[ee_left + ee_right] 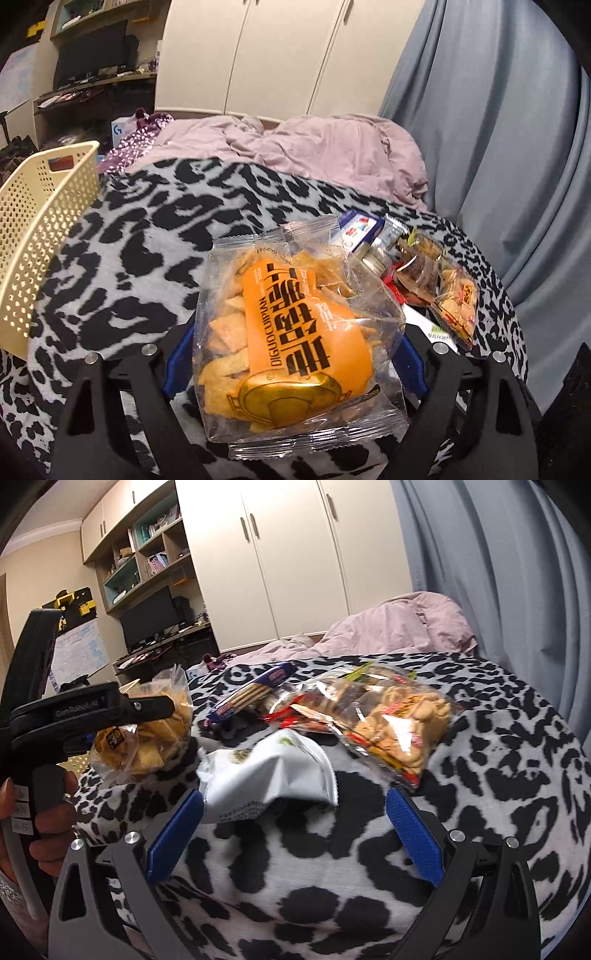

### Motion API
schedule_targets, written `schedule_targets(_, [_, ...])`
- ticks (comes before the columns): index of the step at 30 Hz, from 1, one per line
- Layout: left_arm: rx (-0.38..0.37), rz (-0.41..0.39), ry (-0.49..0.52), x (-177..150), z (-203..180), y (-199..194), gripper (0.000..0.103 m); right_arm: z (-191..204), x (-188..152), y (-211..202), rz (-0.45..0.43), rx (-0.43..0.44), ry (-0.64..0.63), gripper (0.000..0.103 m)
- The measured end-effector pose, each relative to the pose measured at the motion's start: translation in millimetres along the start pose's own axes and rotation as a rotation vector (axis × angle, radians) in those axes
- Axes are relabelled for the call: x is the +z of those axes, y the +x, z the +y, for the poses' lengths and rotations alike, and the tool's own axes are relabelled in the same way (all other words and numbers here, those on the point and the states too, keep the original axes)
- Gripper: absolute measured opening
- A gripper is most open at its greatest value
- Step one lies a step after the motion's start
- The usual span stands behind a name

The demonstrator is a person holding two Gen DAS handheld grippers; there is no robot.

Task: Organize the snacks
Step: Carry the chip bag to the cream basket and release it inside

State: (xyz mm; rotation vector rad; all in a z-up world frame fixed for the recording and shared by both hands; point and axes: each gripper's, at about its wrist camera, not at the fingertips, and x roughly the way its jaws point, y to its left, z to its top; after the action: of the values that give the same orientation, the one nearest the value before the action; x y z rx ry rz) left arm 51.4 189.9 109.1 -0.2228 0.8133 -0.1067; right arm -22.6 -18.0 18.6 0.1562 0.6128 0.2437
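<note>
Snacks: clear orange-label chip bag (295,332) gripped by L gripper (295,369), not yet in cream perforated basket (44,221). R gripper (295,834) jaws open (empty) near white pouch (273,771); rest of pile unsorted.

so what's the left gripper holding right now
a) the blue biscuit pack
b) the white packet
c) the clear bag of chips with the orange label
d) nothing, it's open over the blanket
c: the left gripper has its blue pads closed on the sides of the clear bag of chips with the orange label, and the right wrist view shows that bag lifted off the blanket, while the white packet lies in front of the open right gripper.
</note>
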Motion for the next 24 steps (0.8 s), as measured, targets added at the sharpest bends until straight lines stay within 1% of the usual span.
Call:
schedule_targets(5, [0.0,-0.042,-0.009,3.9,11.5,-17.4,0.088,9.3,4.7,10.8,0.025,0.054,-0.01,0.098])
schedule_targets(7, [-0.003,-0.051,-0.018,5.5,16.5,-22.1,0.088,10.7,8.0,18.3,0.038,0.06,-0.002,0.098])
schedule_targets(10, [0.0,-0.072,-0.029,7.4,24.5,-29.8,0.088,12.3,15.2,39.4,0.092,0.079,0.007,0.098])
schedule_targets(13, [0.01,-0.095,-0.041,9.1,35.3,-39.6,0.088,13.4,18.7,53.2,0.128,0.075,0.015,0.098])
schedule_targets(14, [0.017,-0.107,-0.047,10.3,40.1,-43.7,0.088,16.4,21.2,56.4,0.132,0.063,0.001,0.098])
schedule_targets(16, [0.032,-0.124,-0.06,12.1,47.3,-48.6,0.088,19.9,24.5,60.8,0.144,0.071,-0.009,0.098])
schedule_targets(18, [0.046,-0.143,-0.081,15.8,57.6,-54.0,0.088,26.3,25.7,66.8,0.16,0.053,-0.043,0.098])
schedule_targets(24, [0.088,-0.185,-0.133,21.5,89.3,-68.4,0.088,37.2,24.5,71.9,0.161,0.02,-0.088,0.098])
